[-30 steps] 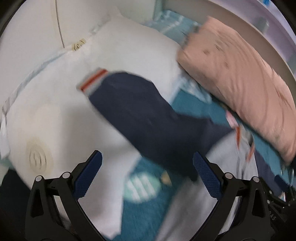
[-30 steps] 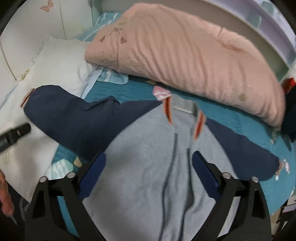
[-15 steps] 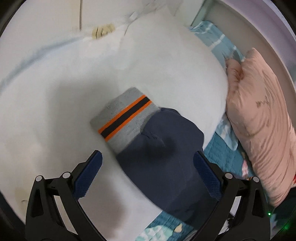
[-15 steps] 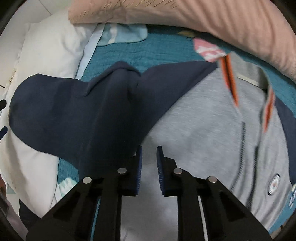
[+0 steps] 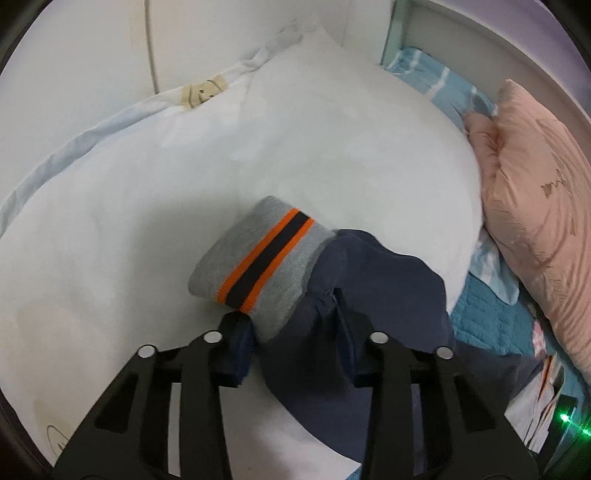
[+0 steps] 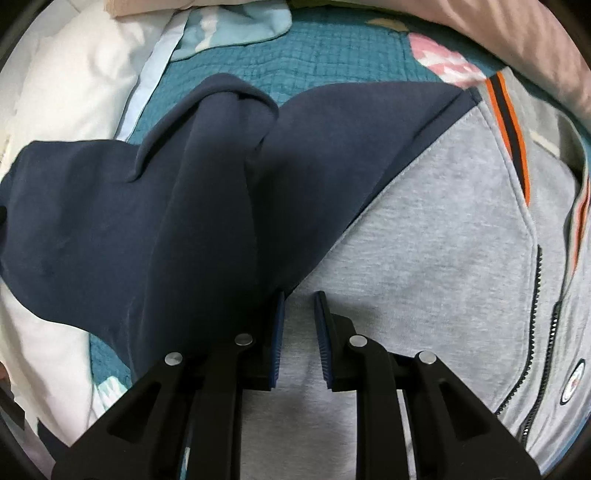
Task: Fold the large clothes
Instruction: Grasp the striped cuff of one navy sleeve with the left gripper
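A grey zip jacket (image 6: 443,229) with navy sleeves lies face up on the teal bedspread (image 6: 325,55). Its navy left sleeve (image 6: 155,206) runs out over a white pillow. In the left wrist view my left gripper (image 5: 295,325) is shut on that sleeve (image 5: 369,288) just behind its grey cuff (image 5: 258,258) with orange and navy stripes. My right gripper (image 6: 298,321) is nearly shut, pinching the jacket's fabric at the armpit, where navy sleeve meets grey body.
A white pillow (image 5: 258,129) lies under the cuff, against a white wall. A pink pillow (image 5: 535,192) lies along the headboard at the right. A light blue striped cloth (image 6: 229,26) sits between the pillows.
My left gripper has closed onto the sleeve behind the cuff; it was open half a second ago. My right gripper closed earlier and has moved slightly closer to the jacket.
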`<state>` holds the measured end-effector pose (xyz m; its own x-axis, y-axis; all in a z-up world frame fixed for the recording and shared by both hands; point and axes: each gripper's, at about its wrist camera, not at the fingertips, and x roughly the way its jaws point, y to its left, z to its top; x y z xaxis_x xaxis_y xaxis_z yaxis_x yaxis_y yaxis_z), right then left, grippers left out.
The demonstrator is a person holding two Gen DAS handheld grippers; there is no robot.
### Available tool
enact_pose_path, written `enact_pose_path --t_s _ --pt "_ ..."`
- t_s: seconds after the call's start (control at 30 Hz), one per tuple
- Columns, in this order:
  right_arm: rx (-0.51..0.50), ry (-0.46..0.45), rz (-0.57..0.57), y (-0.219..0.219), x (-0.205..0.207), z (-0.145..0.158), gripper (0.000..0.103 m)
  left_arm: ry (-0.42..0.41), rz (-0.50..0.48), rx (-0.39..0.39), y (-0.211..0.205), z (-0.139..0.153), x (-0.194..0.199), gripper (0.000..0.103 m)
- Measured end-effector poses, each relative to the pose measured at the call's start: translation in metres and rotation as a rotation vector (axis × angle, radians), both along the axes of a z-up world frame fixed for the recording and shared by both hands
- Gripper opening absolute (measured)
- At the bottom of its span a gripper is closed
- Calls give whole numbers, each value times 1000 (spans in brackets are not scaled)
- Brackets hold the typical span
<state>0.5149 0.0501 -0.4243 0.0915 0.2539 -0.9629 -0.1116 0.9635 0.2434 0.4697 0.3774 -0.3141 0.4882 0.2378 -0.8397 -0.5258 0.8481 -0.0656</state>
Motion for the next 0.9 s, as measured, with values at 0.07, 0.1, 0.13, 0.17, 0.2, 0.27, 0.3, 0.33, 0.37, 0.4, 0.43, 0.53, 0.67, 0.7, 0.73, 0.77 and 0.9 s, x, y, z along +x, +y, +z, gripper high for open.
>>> enact_pose_path --t_s 0.07,0.1,0.13,0.17,0.2,0.27,0.3,0.33,0.37,0.4,0.43,0.53,0.67,0.7,0.73,0.77,0.9 --pt "4 -8 13 -3 0 2 18 7 13 -37 4 4 -1 33" --pt "4 -15 20 -7 -3 7 17 -4 12 -56 4 10 -4 33" --pt "3 -22 25 -8 -3 8 17 -11 1 -57 3 15 -5 33" --pt "5 -27 25 -9 -4 8 17 -13 -15 -40 -1 23 -7 33" --pt "8 -29 21 -10 -6 7 17 -11 -25 -27 -3 27 -8 33" --pt "10 -27 12 -12 -6 8 17 -3 -52 7 -16 39 -8 33" --pt "11 -26 9 -13 -8 7 17 -1 -70 24 -24 46 -9 33" --pt "11 -26 7 -15 -9 8 17 -3 -89 38 -30 52 -10 33" --pt "10 -27 10 -15 -12 10 17 -3 -109 60 -38 59 -11 33" --pt "11 -28 9 -10 -16 10 17 3 -108 82 -43 64 -11 33" --pt "17 -28 5 -10 -18 9 17 16 -105 120 -53 70 -12 33" --pt "32 -29 1 -16 -18 5 17 5 -135 144 -75 88 -17 33" --pt "72 -32 -5 -34 -18 6 16 3 -170 191 -110 104 -25 33" --pt "108 -27 -38 -43 -19 11 13 3 -178 192 -117 105 -26 34" --pt "130 -24 -67 -51 -21 15 13 0 -196 192 -130 108 -27 34" --pt "140 -25 -97 -61 -23 22 13 -2 -210 193 -139 109 -28 34" --pt "192 -54 -142 -97 -31 49 13 -13 -251 201 -180 113 -29 34"
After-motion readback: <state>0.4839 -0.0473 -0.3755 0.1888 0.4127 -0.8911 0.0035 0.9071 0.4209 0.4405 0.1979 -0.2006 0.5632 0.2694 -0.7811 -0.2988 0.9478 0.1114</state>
